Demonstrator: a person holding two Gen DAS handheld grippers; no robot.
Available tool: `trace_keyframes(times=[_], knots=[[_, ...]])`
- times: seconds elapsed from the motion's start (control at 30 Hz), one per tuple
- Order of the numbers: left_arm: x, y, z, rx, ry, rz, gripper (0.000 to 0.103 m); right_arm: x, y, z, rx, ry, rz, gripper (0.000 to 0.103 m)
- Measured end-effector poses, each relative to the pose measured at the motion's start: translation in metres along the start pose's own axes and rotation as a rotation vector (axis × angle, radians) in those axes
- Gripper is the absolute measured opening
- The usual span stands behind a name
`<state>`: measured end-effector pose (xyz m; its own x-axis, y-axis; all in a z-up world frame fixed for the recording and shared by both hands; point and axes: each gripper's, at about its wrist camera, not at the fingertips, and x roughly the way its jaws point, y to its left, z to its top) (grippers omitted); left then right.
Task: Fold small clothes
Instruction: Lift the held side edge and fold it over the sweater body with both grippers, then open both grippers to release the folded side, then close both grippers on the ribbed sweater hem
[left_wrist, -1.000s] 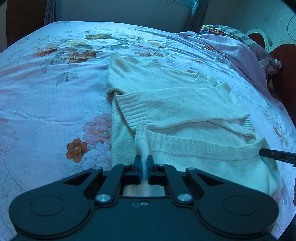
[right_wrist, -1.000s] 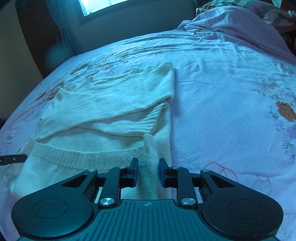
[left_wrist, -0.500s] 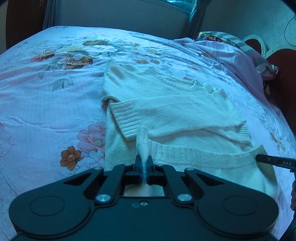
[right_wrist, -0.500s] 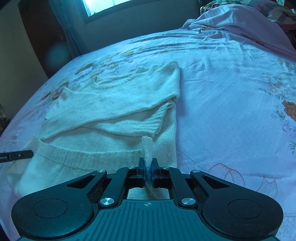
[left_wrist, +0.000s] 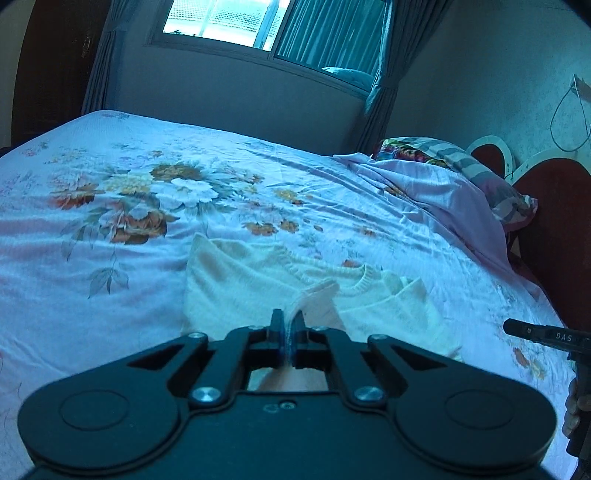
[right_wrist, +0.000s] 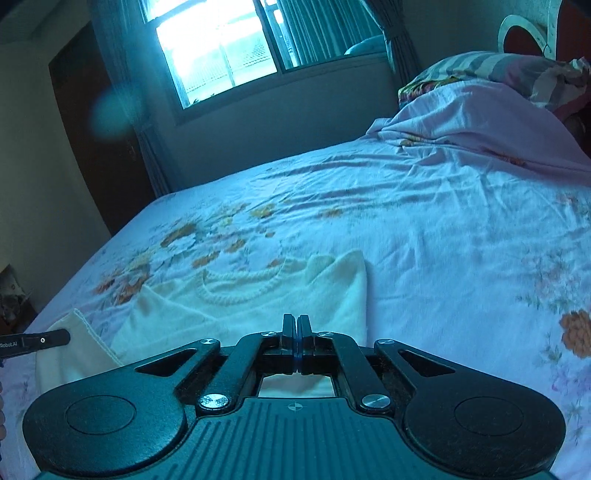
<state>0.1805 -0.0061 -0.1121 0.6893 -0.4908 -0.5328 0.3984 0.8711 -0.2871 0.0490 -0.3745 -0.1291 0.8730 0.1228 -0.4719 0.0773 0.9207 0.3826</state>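
Note:
A cream knit sweater (left_wrist: 236, 280) lies on the floral bed sheet (left_wrist: 92, 258), neckline toward the far side. My left gripper (left_wrist: 287, 317) is shut on its bottom hem, and a fold of fabric (left_wrist: 317, 295) stands up between the fingers. My right gripper (right_wrist: 297, 321) is shut too, pinching the other end of the hem; cloth shows under its jaws. In the right wrist view the sweater (right_wrist: 240, 291) has its lifted hem at the left, beside the left gripper's tip (right_wrist: 40, 340). The right gripper's tip (left_wrist: 535, 330) shows at the right edge of the left wrist view.
A pillow and bunched pink sheet (left_wrist: 443, 173) lie by the red headboard (left_wrist: 554, 192) on the right. A window (left_wrist: 229, 22) with curtains is in the far wall. A hand (left_wrist: 576, 406) holds the right tool at the frame's edge.
The right gripper closed on the hem. Both grippers then rose and tilted up, lifting the hem off the bed; the crossed sleeves and lower body have dropped out of sight behind the tools.

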Motion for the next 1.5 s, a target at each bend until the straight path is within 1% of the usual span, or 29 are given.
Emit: trace_keyframes(times=[0.03, 0.07, 0.1, 0.13, 0.17, 0.23, 0.3, 0.37, 0.47, 0.5, 0.53, 0.57, 0.6, 0.63, 0.7, 0.73, 0.8, 0.87, 0.97, 1.0, 1.03, 1.07, 1.1, 1.17, 1.23, 1.33, 1.4, 1.43, 1.5], knots=[[0.007, 0.0, 0.004, 0.005, 0.002, 0.004, 0.002, 0.011, -0.004, 0.008, -0.001, 0.029, 0.009, 0.0], [0.015, -0.001, 0.006, 0.019, 0.017, 0.01, 0.002, 0.025, -0.009, 0.014, 0.014, 0.119, 0.044, 0.0], [0.02, -0.001, 0.006, 0.025, 0.033, 0.014, 0.002, 0.033, -0.012, 0.014, 0.031, 0.169, 0.06, 0.0], [0.023, -0.001, 0.003, 0.032, 0.051, 0.011, 0.002, 0.036, -0.013, 0.011, 0.022, 0.193, 0.066, 0.0], [0.024, -0.001, -0.003, 0.048, 0.071, 0.012, 0.002, 0.036, -0.011, 0.004, -0.02, 0.211, 0.07, 0.0], [0.024, 0.002, -0.019, 0.071, 0.104, 0.026, 0.002, 0.035, -0.009, -0.015, -0.09, 0.236, 0.023, 0.0], [0.023, 0.012, -0.034, 0.048, 0.14, 0.036, 0.002, 0.034, -0.017, -0.035, -0.07, 0.278, 0.012, 0.001], [0.021, 0.022, -0.045, 0.026, 0.173, 0.05, 0.002, 0.028, -0.026, -0.05, -0.025, 0.285, 0.019, 0.001], [0.019, 0.03, -0.057, 0.025, 0.205, 0.068, 0.003, 0.019, -0.027, -0.062, -0.024, 0.301, 0.015, 0.005], [0.02, 0.031, -0.06, 0.028, 0.219, 0.071, 0.003, 0.018, -0.026, -0.064, -0.032, 0.302, 0.011, 0.012], [0.021, 0.032, -0.061, 0.026, 0.223, 0.075, 0.006, 0.016, -0.025, -0.066, -0.037, 0.3, 0.006, 0.024], [0.021, 0.032, -0.062, 0.023, 0.229, 0.074, 0.007, 0.015, -0.024, -0.066, -0.034, 0.295, 0.002, 0.031], [0.022, 0.032, -0.062, 0.02, 0.235, 0.073, 0.008, 0.013, -0.024, -0.066, -0.031, 0.279, 0.002, 0.04], [0.022, 0.031, -0.062, 0.021, 0.235, 0.076, 0.008, 0.01, -0.022, -0.064, -0.036, 0.255, 0.003, 0.04], [0.023, 0.03, -0.062, 0.024, 0.234, 0.075, 0.015, 0.011, -0.017, -0.061, -0.065, 0.235, -0.029, 0.04], [0.023, 0.029, -0.061, 0.021, 0.235, 0.068, 0.015, 0.013, -0.017, -0.06, -0.069, 0.234, -0.026, 0.04], [0.028, 0.028, -0.058, 0.025, 0.242, 0.058, 0.015, 0.021, -0.018, -0.06, -0.062, 0.27, -0.004, 0.04], [0.034, 0.028, -0.057, 0.027, 0.252, 0.058, 0.019, 0.031, -0.019, -0.065, -0.071, 0.3, -0.021, 0.04], [0.042, 0.027, -0.057, 0.028, 0.261, 0.06, 0.019, 0.034, -0.026, -0.067, -0.029, 0.303, -0.008, 0.04], [0.042, 0.026, -0.058, 0.03, 0.259, 0.065, 0.018, 0.033, -0.026, -0.067, -0.021, 0.306, 0.008, 0.038], [0.041, 0.025, -0.058, 0.033, 0.251, 0.074, 0.012, 0.031, -0.024, -0.068, -0.028, 0.309, 0.026, 0.021], [0.039, 0.024, -0.059, 0.036, 0.245, 0.08, 0.01, 0.028, -0.019, -0.069, -0.052, 0.316, 0.038, 0.015], [0.037, 0.023, -0.059, 0.043, 0.24, 0.087, 0.006, 0.027, -0.015, -0.07, -0.076, 0.318, 0.04, 0.011], [0.034, 0.021, -0.061, 0.053, 0.233, 0.093, 0.003, 0.029, -0.013, -0.075, -0.084, 0.337, 0.053, 0.011], [0.035, 0.018, -0.062, 0.06, 0.238, 0.1, 0.002, 0.035, -0.014, -0.077, -0.077, 0.345, 0.04, 0.012], [0.038, 0.012, -0.062, 0.082, 0.247, 0.112, 0.002, 0.042, -0.018, -0.076, -0.03, 0.343, 0.061, 0.012], [0.037, 0.011, -0.062, 0.086, 0.241, 0.115, 0.002, 0.042, -0.014, -0.076, -0.036, 0.34, 0.05, 0.011], [0.035, 0.01, -0.061, 0.089, 0.235, 0.116, 0.002, 0.038, -0.011, -0.075, -0.042, 0.331, 0.056, 0.005], [0.031, 0.007, -0.06, 0.096, 0.218, 0.112, 0.002, 0.031, -0.005, -0.075, -0.071, 0.312, 0.058, 0.005]])
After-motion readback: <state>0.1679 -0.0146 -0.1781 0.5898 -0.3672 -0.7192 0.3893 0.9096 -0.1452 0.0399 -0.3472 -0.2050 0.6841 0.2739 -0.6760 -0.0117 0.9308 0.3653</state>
